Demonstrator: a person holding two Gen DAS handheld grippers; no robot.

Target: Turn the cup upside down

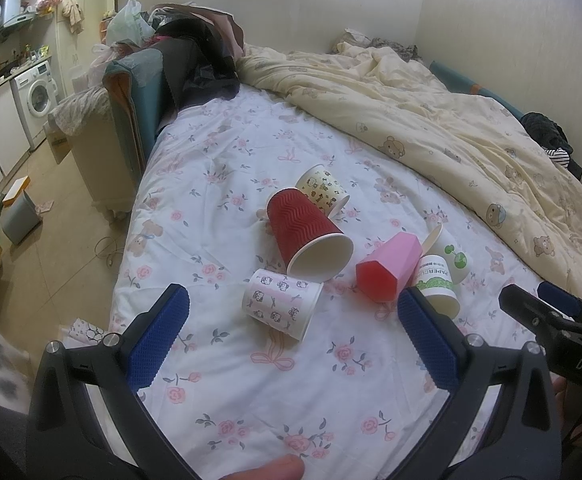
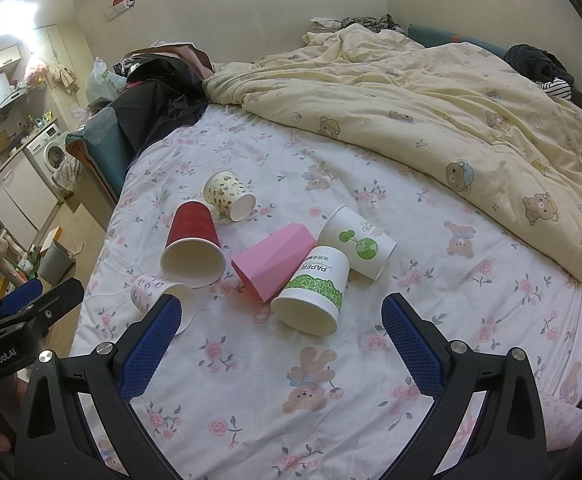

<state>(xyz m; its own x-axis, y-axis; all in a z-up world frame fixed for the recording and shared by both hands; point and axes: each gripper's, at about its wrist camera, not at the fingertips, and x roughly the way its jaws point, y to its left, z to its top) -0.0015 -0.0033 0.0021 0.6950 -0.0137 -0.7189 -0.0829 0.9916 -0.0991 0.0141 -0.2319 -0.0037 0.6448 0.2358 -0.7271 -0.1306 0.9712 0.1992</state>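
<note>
Hovering with fingers spread and empty, both grippers face toppled cups; one should pinch mid-wall, gently, before inverting.

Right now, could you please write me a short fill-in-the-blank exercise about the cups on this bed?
1. The number of cups lying on the floral sheet is ____.
2. The only cup that is not paper is the faceted one coloured ____.
3. The red ribbed cup is not upright but lies on its ____.
4. Both the left tongs and the right tongs are ____.

Missing words: six; pink; side; open
</note>
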